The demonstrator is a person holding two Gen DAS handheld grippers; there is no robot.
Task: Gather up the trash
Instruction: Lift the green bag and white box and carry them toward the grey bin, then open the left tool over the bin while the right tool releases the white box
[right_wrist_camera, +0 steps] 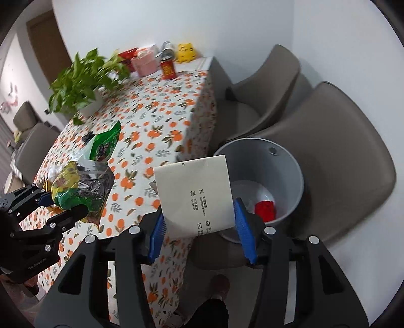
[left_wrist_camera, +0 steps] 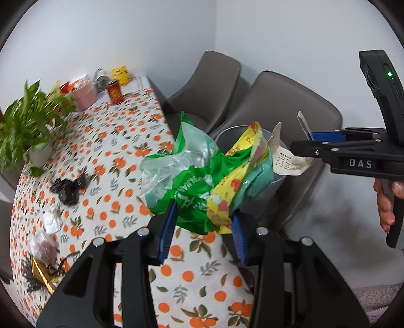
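Both tools are showing black frames with silver screws and ribbed blue pads; the right gripper [left_wrist_camera: 311, 141] is wearing white "DAS" lettering and glowing a green light.

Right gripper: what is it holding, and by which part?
The right gripper holds a white paper packet, its blue pads against the packet's lower side edges.

White walls [right_wrist_camera: 156, 22]; brown chairs [right_wrist_camera: 341, 141] beside table [right_wrist_camera: 161, 118] (orange-print cloth).
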